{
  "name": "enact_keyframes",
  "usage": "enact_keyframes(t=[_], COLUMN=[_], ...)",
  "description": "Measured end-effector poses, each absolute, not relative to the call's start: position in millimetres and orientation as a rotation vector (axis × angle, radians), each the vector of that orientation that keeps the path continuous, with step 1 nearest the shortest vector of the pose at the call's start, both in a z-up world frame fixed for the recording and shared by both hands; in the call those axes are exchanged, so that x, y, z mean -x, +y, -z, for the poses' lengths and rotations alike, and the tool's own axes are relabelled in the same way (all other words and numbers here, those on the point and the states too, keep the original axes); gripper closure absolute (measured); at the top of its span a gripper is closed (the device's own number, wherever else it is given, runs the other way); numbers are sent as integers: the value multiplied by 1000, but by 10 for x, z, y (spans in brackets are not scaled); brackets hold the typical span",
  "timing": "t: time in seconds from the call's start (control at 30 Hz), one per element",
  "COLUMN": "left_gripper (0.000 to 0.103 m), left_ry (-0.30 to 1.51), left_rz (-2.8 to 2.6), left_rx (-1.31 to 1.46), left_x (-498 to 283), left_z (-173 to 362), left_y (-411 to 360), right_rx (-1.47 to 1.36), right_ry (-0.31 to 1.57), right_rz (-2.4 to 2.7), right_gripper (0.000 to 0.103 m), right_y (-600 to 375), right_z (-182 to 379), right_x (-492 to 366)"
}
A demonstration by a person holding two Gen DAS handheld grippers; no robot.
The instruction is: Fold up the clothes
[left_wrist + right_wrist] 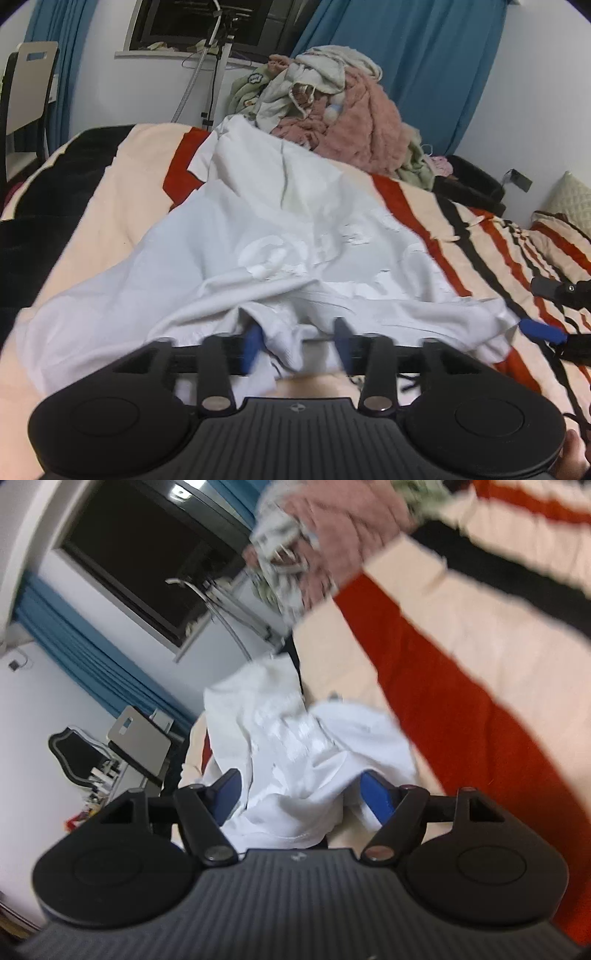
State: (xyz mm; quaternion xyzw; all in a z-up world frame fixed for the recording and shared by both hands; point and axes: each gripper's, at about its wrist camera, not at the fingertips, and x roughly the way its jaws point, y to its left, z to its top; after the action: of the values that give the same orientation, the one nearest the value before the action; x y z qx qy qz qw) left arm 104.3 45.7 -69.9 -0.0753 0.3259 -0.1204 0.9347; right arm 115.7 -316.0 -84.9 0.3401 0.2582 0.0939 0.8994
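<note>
A white garment (280, 236) with a pale print lies spread on the striped blanket (480, 240) of the bed. Its near hem is bunched up between the blue pads of my left gripper (298, 341), which stand apart and do not pinch the cloth. In the right wrist view the same white garment (295, 746) sags in a loose fold between the widely spread blue pads of my right gripper (303, 794). At the right edge of the left wrist view my right gripper (550, 310) sits at the garment's corner.
A heap of other clothes, pink fleece (354, 122) and pale pieces, is piled at the far end of the bed. Blue curtains (413, 62), a dark window, a metal stand (214, 74) and a chair (29, 85) stand beyond. A pillow (572, 199) lies far right.
</note>
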Motion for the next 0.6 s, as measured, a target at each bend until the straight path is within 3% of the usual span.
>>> enact_keyframes(t=[0.07, 0.2, 0.6], left_gripper=[45, 45, 45], left_ry=[659, 621, 595], left_rz=[231, 204, 120], left_rx=[116, 44, -23], left_x=[-881, -601, -633], left_z=[621, 497, 520], left_y=[444, 433, 456], right_rx=[-569, -357, 347], right_ry=[490, 470, 460], right_rz=[-165, -209, -300], right_gripper=[33, 71, 72], right_y=[-3054, -2750, -1512], right_z=[714, 648, 1147], right_x=[-1052, -1020, -1184])
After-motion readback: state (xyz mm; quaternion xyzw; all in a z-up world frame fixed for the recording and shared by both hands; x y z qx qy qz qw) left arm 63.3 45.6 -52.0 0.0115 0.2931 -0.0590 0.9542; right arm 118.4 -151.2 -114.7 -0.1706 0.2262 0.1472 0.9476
